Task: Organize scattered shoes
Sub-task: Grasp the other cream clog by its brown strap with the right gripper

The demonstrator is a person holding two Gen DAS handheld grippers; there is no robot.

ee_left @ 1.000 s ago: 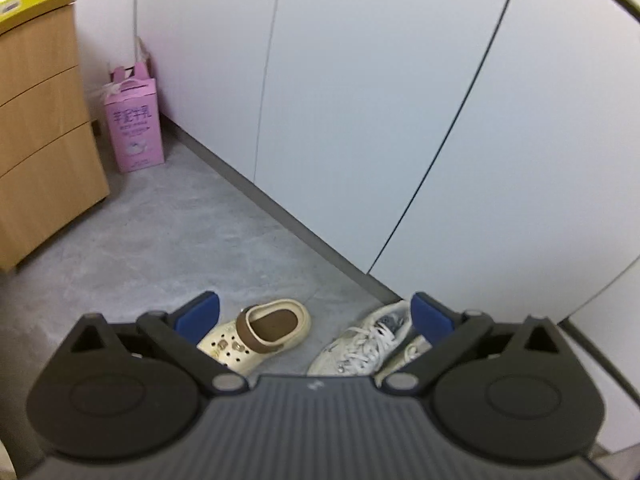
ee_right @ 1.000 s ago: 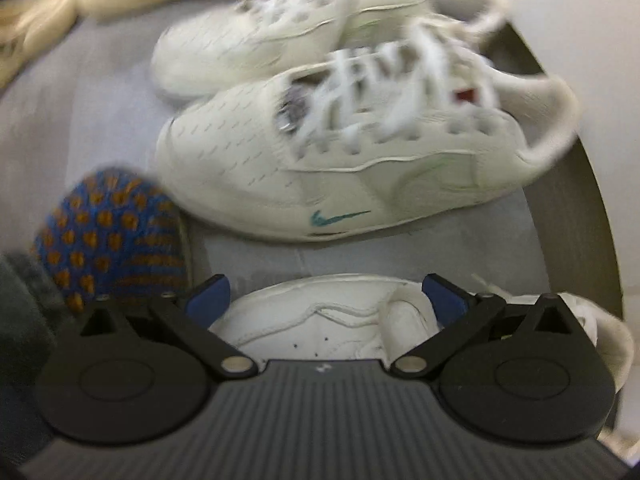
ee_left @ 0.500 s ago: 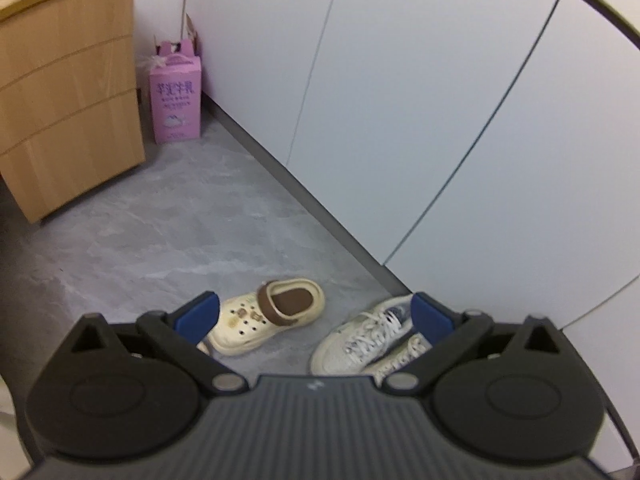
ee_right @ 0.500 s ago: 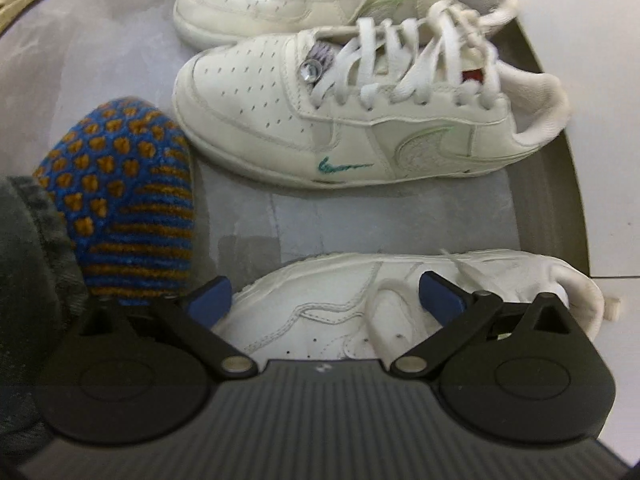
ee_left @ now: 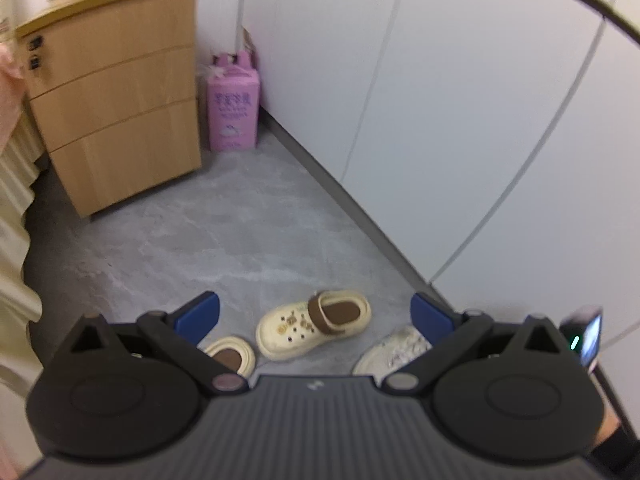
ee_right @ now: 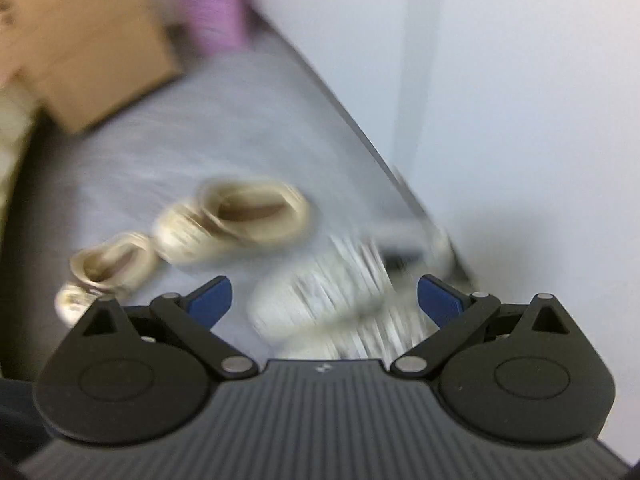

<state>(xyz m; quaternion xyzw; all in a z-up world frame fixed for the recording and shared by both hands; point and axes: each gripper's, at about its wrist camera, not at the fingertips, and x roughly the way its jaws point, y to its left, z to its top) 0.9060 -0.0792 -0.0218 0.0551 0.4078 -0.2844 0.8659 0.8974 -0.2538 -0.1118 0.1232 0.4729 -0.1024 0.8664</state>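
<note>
Cream moulded clog (ee_left: pixel 313 330) (rounded, chunky).

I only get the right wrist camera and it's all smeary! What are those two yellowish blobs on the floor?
Observer: Shoes. The left wrist view is sharper and shows a cream clog with a brown strap and little charms on its toe.
Operator: And the purple smudge in the corner?
Observer: That is a pink carton with a handle on top. It stands by the wall, next to a wooden drawer cabinet.
Operator: Is the other gripper holding a shoe?
Observer: No. The left gripper is open and empty, up above the floor.
</note>
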